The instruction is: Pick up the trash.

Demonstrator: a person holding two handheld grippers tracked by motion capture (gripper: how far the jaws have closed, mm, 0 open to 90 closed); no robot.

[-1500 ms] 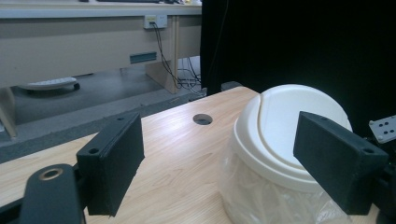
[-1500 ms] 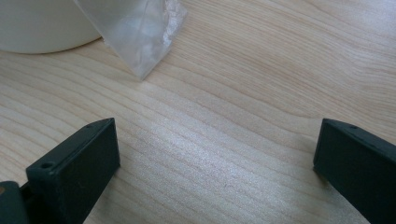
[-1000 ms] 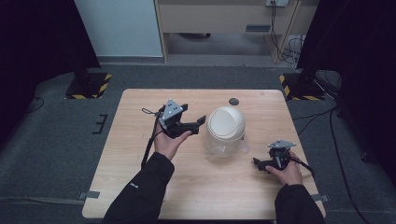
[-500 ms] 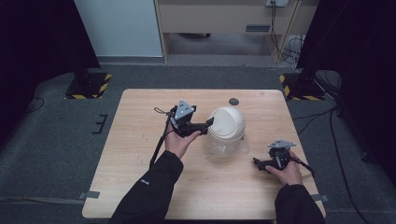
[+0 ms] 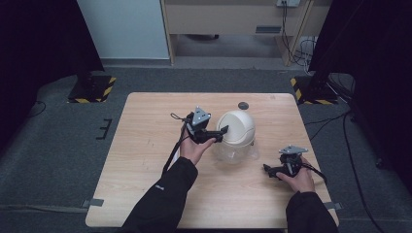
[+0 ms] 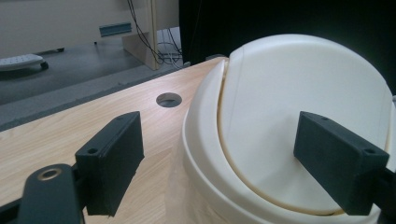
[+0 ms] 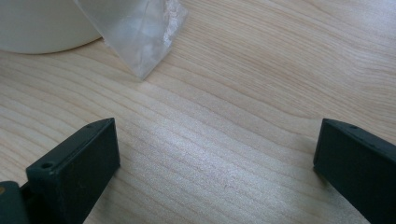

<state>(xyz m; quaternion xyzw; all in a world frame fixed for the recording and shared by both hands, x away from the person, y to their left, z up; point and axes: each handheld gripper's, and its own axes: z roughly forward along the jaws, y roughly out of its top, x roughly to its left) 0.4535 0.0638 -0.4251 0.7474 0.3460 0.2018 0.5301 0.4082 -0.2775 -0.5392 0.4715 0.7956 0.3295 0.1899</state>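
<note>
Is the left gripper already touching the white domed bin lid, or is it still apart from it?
Cannot tell. In the left gripper view the open left gripper straddles the bin lid, one jaw overlapping it, but neither contact nor gap shows plainly.

Black sleeves (image 5: 163,204), black grippers (image 5: 214,134), grey plates (image 5: 200,116).

surface: light wooden table (image 5: 145,160) with visible grain, on grey carpet | on it: cream domed plastic bin with a swing lid (image 5: 236,128), over clear crumpled plastic film (image 5: 232,153) at its base | near far edge: small dark round hole (image 5: 243,105)
</note>
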